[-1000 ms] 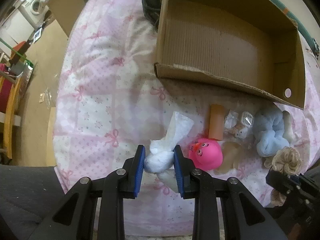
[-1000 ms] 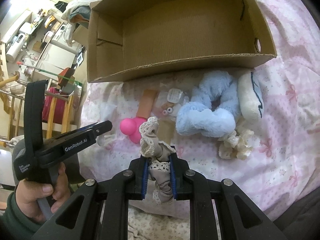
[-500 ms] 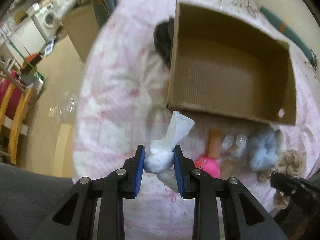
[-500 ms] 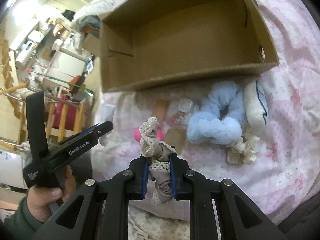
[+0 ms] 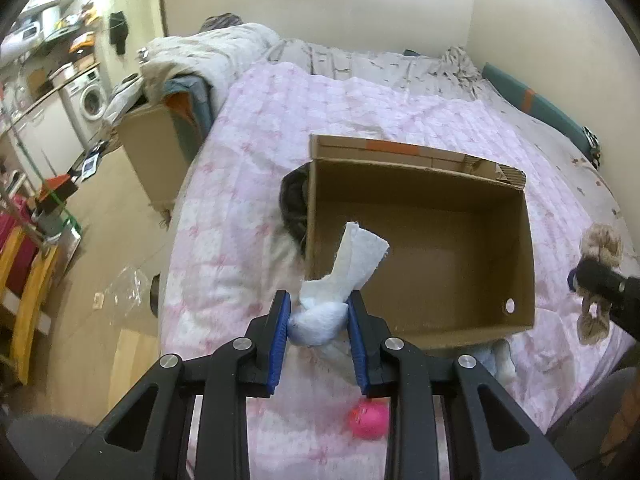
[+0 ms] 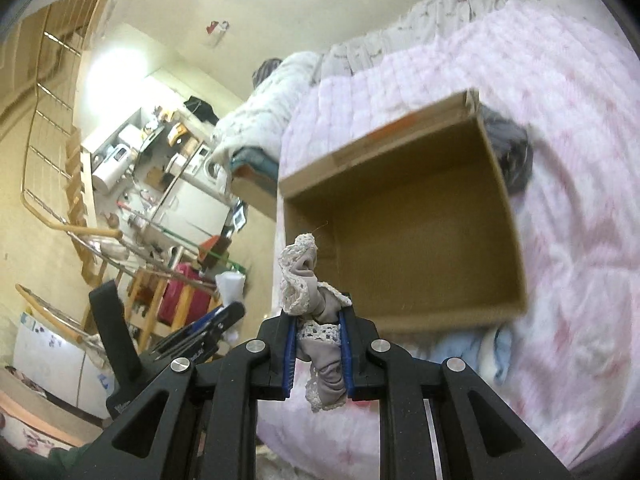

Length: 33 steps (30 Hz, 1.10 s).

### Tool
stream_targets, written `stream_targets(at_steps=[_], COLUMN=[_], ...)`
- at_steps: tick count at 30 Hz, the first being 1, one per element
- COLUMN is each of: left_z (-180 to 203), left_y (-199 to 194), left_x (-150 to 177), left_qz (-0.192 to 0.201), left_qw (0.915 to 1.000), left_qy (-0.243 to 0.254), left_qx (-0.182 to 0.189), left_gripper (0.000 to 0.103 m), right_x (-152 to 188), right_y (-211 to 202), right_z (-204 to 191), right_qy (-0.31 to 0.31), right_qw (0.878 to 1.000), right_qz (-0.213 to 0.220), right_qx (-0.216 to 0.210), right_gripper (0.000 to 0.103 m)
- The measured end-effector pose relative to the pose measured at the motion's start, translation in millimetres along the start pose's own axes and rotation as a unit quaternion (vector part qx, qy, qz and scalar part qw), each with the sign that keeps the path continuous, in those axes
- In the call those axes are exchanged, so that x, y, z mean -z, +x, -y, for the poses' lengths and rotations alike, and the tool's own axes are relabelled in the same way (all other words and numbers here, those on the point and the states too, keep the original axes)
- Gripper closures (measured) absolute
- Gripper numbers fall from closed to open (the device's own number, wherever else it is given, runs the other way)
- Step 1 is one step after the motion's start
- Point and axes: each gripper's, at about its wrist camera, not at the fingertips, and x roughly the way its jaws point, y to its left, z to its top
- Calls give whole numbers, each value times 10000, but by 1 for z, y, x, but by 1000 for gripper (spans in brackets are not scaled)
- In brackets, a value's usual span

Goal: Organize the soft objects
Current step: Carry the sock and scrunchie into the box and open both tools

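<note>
The left claw [image 5: 318,322] is clamped on a white tissue wad [image 5: 320,318], held above the pink quilt [image 5: 248,184] at the near left corner of the open cardboard box [image 5: 424,248]. The right claw [image 6: 318,350] grips a lace-trimmed grey cloth [image 6: 316,320] just before the same box. A pink toy [image 5: 369,420] and a blue plush [image 6: 460,350] lie on the bed.

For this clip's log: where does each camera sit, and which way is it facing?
Left wrist: rides the left tool, looking down at the cardboard box on the pink quilt; it grips white tissue; the right tool's tip shows at the right edge.
Right wrist: rides the right tool, gripping a lace scrunchie, tilted toward the room; the left tool shows lower left.
Shared: box, quilt, both tools.
</note>
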Motion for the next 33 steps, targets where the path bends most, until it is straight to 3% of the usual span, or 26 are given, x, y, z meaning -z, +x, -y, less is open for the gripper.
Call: stream_targets(at_steps=[3, 10, 12, 21, 26, 33], left_z=[9, 17, 13, 13, 19, 16], left_y=[21, 61, 68, 92, 86, 90], left_x=[-5, 6, 5, 5, 7, 9], left_qz=[66, -74, -127, -253, -149, -290], left_qw=[9990, 9989, 9971, 9983, 9985, 9982], left_qy=[279, 277, 50, -76, 105, -77], left_qx=[330, 358, 744, 514, 510, 525], left_gripper=[78, 78, 78, 77, 77, 77], right_x=[-13, -18, -15, -12, -13, -15], right_y=[3, 25, 34, 60, 62, 65], right_z=[13, 60, 65, 64, 60, 58], right_qy=[22, 523, 553, 174, 12, -55], right_qw=[9999, 9984, 9979, 9944, 9927, 9908], right_qz=[127, 187, 47, -179, -113, -48], right_qx=[-86, 135, 326, 1024, 1197, 1349], right_gripper=[83, 83, 83, 83, 83, 83])
